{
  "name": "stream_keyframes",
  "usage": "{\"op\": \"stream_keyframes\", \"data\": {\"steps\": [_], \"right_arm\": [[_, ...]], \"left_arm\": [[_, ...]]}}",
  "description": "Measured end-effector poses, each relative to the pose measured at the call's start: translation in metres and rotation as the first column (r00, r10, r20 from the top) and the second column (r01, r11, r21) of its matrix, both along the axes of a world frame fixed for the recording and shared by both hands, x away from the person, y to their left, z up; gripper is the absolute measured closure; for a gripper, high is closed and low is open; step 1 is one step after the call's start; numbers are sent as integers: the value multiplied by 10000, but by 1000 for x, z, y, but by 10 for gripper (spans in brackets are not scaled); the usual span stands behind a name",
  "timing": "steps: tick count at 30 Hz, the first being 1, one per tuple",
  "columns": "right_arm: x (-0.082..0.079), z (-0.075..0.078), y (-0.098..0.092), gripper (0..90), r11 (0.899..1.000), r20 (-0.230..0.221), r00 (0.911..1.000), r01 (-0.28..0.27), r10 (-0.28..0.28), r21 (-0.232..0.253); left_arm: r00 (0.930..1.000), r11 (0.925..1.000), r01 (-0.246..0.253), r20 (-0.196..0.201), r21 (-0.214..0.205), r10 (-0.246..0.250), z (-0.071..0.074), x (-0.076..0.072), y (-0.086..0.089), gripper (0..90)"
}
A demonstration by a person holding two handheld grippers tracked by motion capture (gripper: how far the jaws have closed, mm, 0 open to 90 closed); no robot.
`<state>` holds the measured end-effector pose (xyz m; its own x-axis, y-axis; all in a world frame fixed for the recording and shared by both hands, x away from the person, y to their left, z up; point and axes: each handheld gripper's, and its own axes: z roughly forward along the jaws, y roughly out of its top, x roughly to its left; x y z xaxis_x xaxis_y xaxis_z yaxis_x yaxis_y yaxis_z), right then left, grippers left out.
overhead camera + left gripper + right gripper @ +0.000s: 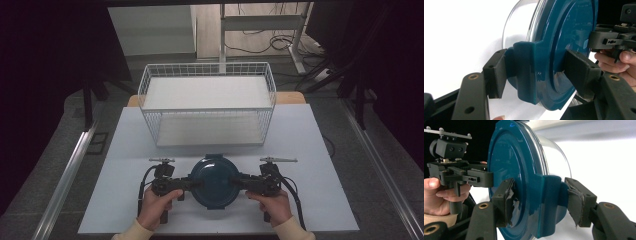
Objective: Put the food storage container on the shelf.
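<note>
Gripping opposite lid tabs, the left hand-held gripper (pixel 192 183) and right hand-held gripper (pixel 239 181) clamp a blue-lidded container (pixel 215 181), seemingly touching the worktop (pixel 320 165).

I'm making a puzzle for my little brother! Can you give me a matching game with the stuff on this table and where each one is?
Things:
1. basket
2. lid
3. left gripper
4. right gripper

Places or states:
A. dark blue, at the near middle of the table
B. white wire, at the far side of the table
C. clamped on the lid's right clip
D. clamped on the lid's left clip

Pairs: 1-B, 2-A, 3-D, 4-C
</note>
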<state>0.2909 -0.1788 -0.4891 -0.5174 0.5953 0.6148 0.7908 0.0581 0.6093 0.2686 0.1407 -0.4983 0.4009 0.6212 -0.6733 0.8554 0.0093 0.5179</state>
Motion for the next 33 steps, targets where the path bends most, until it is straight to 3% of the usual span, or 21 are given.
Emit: {"op": "stream_keyframes", "data": {"steps": [11, 17, 25, 33], "right_arm": [[-7, 27, 1, 433, 9997, 1206, 9925, -199, 212, -118], [-6, 36, 3, 433, 9997, 1444, 9892, -231, 246, -118], [3, 58, 8, 433, 9996, 1942, 9806, -233, 263, -177], [18, 90, 13, 434, 9993, 2461, 9686, -324, 355, -164]], "left_arm": [[9948, 9999, 129, 1006, 43, -132, 23, -6, 2, 376], [9909, 9997, 167, 1336, 189, -190, 34, -4, 4, 375], [9865, 9998, 178, 1627, 17, -178, 54, 8, 9, 375], [9787, 9999, 113, 2048, 126, -136, 87, 21, 15, 376]]}}
